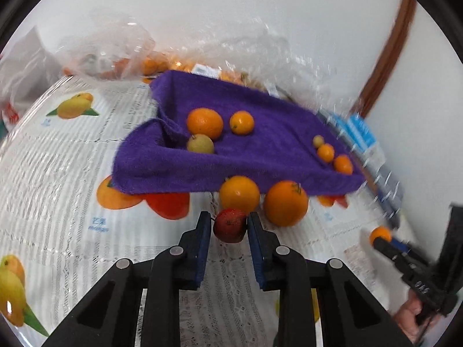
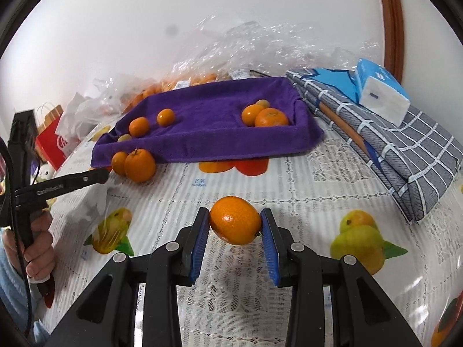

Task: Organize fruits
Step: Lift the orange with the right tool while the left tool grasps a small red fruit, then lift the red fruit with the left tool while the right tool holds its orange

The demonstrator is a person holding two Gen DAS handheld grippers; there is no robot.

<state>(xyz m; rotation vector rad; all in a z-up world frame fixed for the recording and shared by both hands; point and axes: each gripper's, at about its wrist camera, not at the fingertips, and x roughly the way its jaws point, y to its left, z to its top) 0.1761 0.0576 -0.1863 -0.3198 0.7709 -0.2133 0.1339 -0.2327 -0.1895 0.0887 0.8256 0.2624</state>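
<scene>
Two fruits are gripped — your left gripper pinches a red fruit, your right gripper an orange — both lifted for sorting onto the far purple towel.

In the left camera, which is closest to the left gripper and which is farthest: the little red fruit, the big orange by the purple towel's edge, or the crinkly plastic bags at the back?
1. The small round red fruit, pinched between the left gripper's fingers.
2. The big round orange, just ahead to the right, on the tablecloth at the purple towel's near edge.
3. The clear crinkly plastic bags, far back by the wall.
</scene>
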